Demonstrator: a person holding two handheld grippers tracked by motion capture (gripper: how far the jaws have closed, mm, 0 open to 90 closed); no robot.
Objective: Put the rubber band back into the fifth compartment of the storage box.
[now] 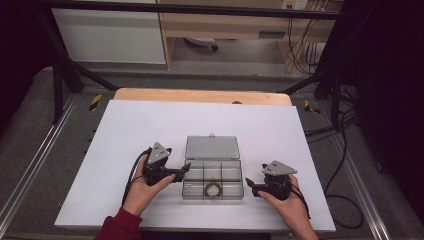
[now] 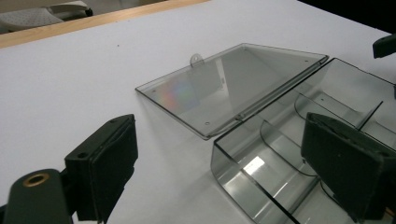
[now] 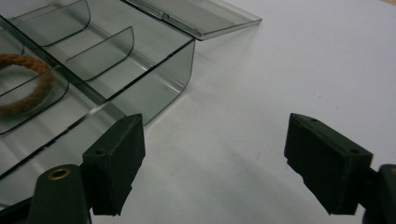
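Near pads: both of mine, the left gripper [image 2: 224, 172] and the right gripper [image 3: 233, 163], stand spread with nothing pinched; in the left gripper view the box's corner wall sits between my pads, though I cannot tell if it touches one.
Box: clear compartment box [image 1: 213, 180] on the white table [image 1: 150, 130], between my two grippers, left one at its left wall, right one just beside its right wall.
Lid: clear lid [image 1: 212, 147] swung fully back, lying flat on the table behind the box, hinged along the rear edge.
Contents: brown braided ring [image 1: 213, 189] in the middle front compartment; the other compartments look bare.
Handling, my guess: thin hard plastic, light, stiff, smooth enough to skid on the sheet if I nudge one side alone.
Fragility, my guess: walls and hinge may crack under a hard squeeze.
Where to hold: straddle a side wall with gentle pressure, or take the lid by its small front tab [image 2: 196, 59].
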